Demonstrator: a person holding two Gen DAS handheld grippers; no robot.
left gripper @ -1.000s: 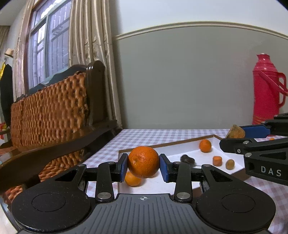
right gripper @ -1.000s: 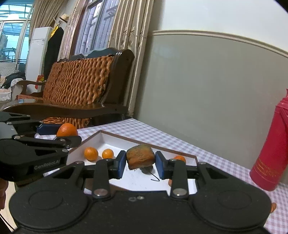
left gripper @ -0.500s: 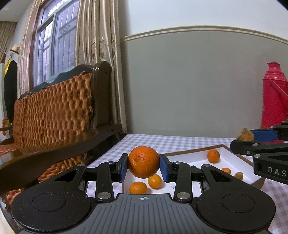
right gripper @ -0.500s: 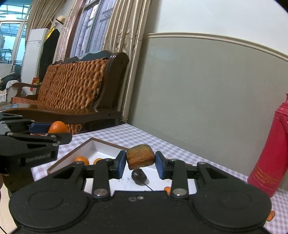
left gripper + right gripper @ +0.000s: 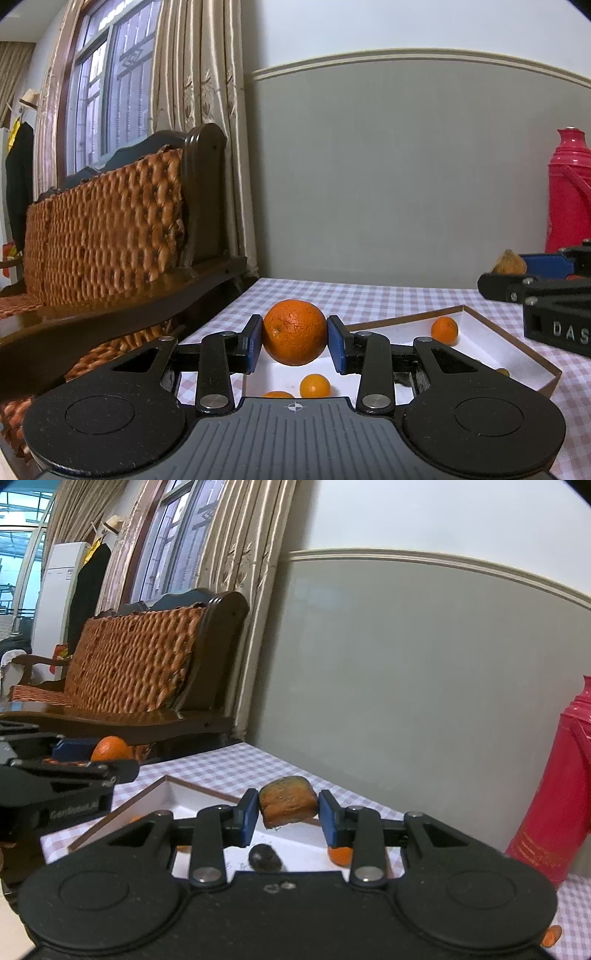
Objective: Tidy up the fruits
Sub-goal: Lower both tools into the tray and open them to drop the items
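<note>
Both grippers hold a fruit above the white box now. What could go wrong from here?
1. The round orange is held only at its sides by the left gripper; it might slip and hit the small oranges in the white cardboard box.
2. The right gripper squeezes a brownish, dented fruit; it looks soft and may crush.
3. The two grippers are near each other and might collide.

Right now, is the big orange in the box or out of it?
Out: the left gripper holds the orange raised above the box.
</note>
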